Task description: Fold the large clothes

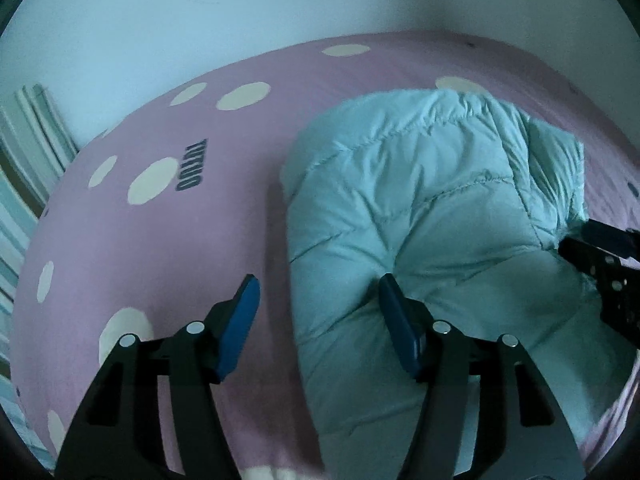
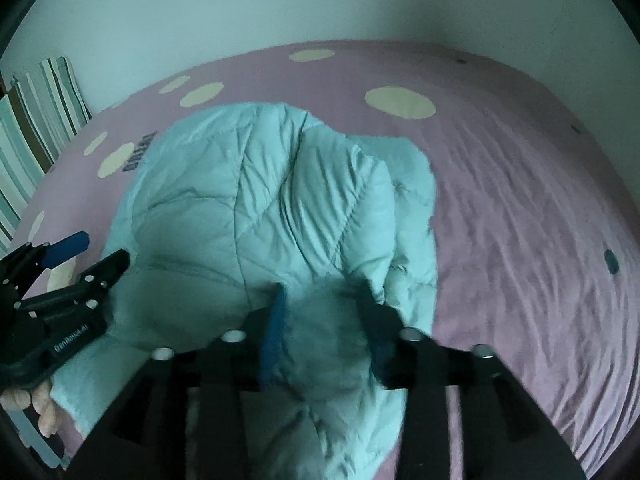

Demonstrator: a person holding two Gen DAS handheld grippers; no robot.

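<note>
A puffy, quilted mint-green jacket (image 1: 420,208) lies folded in a rumpled bundle.

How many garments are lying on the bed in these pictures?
1. A single light blue puffer jacket lies bunched on the pink dotted bedsheet, in front of both grippers. Its bulk may hide something underneath.

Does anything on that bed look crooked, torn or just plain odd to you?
Nothing looks torn or spilled. The puffy jacket lies bunched and lopsided on the pink spotted sheet, one layer sticking out past the fold at its right side. The sheet itself is wrinkled there.
</note>
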